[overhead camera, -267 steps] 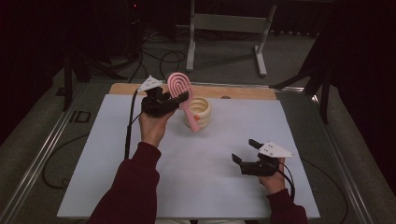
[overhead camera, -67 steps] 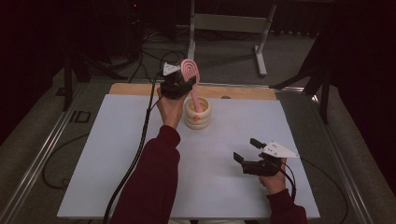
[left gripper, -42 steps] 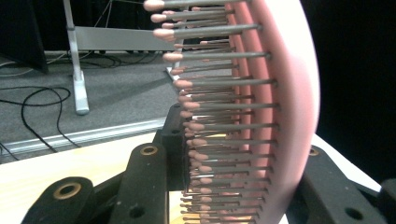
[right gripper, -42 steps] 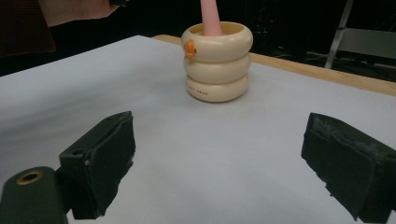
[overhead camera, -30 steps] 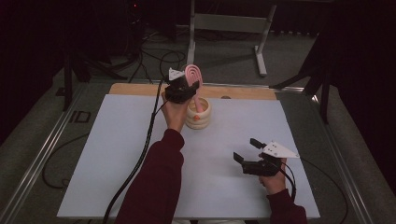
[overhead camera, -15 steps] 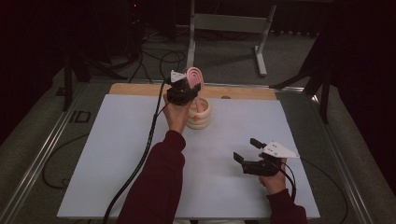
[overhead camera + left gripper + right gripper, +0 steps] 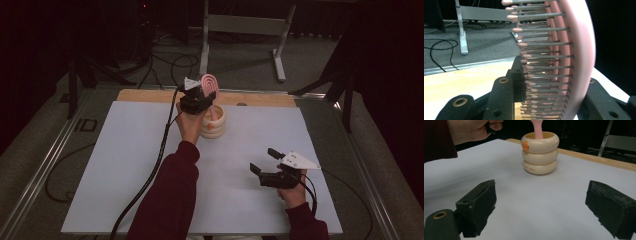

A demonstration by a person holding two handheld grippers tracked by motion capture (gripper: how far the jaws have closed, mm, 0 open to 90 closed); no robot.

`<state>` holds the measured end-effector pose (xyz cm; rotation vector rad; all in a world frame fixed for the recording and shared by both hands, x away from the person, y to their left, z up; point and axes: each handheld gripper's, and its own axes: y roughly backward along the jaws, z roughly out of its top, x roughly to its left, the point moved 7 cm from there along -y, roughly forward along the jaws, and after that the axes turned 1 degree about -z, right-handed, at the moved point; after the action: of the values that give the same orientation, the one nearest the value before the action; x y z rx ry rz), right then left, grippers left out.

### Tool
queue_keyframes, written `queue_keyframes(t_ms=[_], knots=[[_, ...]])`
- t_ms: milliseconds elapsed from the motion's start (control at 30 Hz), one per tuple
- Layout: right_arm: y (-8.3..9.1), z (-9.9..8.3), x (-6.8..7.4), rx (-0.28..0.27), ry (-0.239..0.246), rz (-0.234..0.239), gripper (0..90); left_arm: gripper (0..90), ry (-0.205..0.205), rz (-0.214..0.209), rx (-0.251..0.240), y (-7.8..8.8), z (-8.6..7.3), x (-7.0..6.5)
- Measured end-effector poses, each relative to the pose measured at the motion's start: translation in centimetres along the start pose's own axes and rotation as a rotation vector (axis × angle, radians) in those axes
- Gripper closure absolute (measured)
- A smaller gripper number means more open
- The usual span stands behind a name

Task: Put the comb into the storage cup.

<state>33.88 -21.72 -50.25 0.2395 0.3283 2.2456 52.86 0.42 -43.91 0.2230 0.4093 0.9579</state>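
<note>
A pink hairbrush (image 7: 210,82) stands upright, and my left gripper (image 7: 200,97) is shut on its head at the far middle of the table. In the left gripper view its bristled head (image 7: 574,62) sits between the black jaws. The brush handle (image 7: 537,128) reaches down into a cream ringed cup (image 7: 216,127) with a small orange mark, also seen in the right gripper view (image 7: 540,152). My right gripper (image 7: 262,160) rests low at the near right, open, with nothing between its jaws (image 7: 546,205).
A white mat (image 7: 125,165) covers the table, with a wooden strip (image 7: 150,95) along its far edge. Metal rails (image 7: 45,170) run along both sides. A metal stand (image 7: 240,25) and cables lie on the floor beyond. The left gripper's cable (image 7: 150,180) trails back over the mat.
Since the earliest frame my left gripper has carried the brush from left of the cup to above it, handle in the cup. In the last second it barely shifted. The right gripper stayed put.
</note>
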Motion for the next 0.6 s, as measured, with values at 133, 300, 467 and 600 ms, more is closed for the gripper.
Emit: queue_keyframes(t_ms=[133,300,467,600], knots=[[0.0,0.0,-0.02,0.0,0.0,0.0,9.6,64.2,0.002,0.002,0.001,-0.07,-0.13,0.03],[-0.04,0.01,0.08,-0.001,0.001,0.003,9.6,64.2,-0.004,0.007,0.001,0.0,-0.16,0.01],[-0.07,-0.01,0.09,0.0,0.0,0.003,9.6,64.2,0.0,0.011,0.004,-0.04,-0.38,0.16],[-0.05,0.01,0.08,-0.001,0.001,0.002,9.6,64.2,0.0,0.01,0.009,-0.14,-0.69,0.16]])
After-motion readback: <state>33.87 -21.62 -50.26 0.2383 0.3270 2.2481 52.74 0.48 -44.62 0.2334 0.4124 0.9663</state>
